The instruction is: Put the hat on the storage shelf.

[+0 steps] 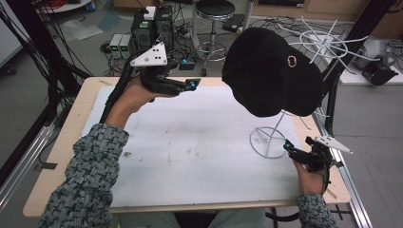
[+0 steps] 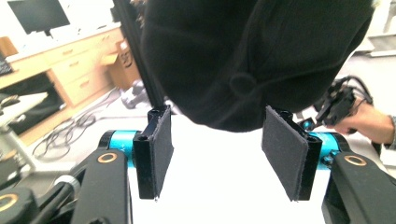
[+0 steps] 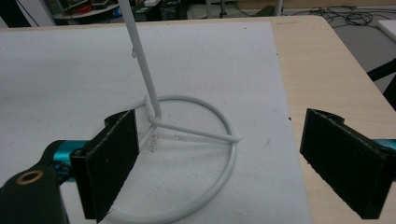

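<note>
The black fabric baseball cap (image 1: 268, 71) sits on top of a white wire hat stand (image 1: 268, 142), whose ring-shaped base rests on the white foam mat (image 1: 190, 142) covering the pale wooden bench (image 1: 62, 142), toward the right side. In the left gripper view the cap's crown, with its top button, hangs just ahead of the left gripper (image 2: 217, 149), whose jaws are spread with nothing between them. The right gripper (image 1: 291, 148) hovers low beside the stand's base ring, its jaws also spread wide and bare; in its own view the ring and upright lie just in front of the pads, not touched. The step in hand looks like settling or taking the cap at the stand, so it would pay to steady the base ring with the right jaws first (the wire stand looks light and top-heavy under the cap) and to take the cap by its soft crown or brim edge rather than push it sideways. Beyond the bench, a round stool (image 1: 214, 9), small electronic boxes (image 1: 142, 28), a second white wire rack (image 1: 323, 42) and floor cables stand well apart; only the stand's thin upright is close enough to snag.
</note>
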`<state>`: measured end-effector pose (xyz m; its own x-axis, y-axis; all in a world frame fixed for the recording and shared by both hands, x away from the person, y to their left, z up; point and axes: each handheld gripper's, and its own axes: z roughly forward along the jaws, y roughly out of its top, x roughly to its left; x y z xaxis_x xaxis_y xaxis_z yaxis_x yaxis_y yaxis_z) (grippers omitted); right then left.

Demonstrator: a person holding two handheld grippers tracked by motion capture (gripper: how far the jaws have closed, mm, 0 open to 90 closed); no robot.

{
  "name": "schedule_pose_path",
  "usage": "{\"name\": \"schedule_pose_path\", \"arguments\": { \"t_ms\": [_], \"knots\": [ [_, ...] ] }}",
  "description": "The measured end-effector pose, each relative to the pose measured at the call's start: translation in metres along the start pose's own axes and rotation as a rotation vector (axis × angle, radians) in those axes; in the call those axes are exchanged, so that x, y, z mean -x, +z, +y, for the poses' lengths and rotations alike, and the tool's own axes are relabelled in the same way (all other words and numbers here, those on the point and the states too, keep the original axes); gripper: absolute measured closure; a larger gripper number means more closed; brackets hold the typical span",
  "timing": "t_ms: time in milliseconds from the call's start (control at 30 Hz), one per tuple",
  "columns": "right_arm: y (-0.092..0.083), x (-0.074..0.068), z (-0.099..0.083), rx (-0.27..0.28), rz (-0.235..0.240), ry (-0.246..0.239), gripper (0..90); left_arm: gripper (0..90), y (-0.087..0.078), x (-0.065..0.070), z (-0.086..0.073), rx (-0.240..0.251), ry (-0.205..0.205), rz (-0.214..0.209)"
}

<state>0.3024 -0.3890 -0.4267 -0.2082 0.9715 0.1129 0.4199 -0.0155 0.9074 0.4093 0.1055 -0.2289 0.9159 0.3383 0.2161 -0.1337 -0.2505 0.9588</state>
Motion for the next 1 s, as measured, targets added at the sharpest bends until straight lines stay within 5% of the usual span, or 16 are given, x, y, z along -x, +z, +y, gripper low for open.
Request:
{"name": "schedule_pose_path", "arguments": {
  "t_ms": [433, 1000],
  "knots": [
    [-0.002, 0.001, -0.001, -0.003, 0.001, 0.001, 10.7, 38.6, -0.041, 0.007, -0.021, -0.055, -0.058, 0.126],
    [-0.001, -0.004, 0.0, -0.004, 0.004, -0.01, 10.8, 29.4, -0.088, 0.024, -0.062, -0.047, -0.135, 0.296]
  ]
}}
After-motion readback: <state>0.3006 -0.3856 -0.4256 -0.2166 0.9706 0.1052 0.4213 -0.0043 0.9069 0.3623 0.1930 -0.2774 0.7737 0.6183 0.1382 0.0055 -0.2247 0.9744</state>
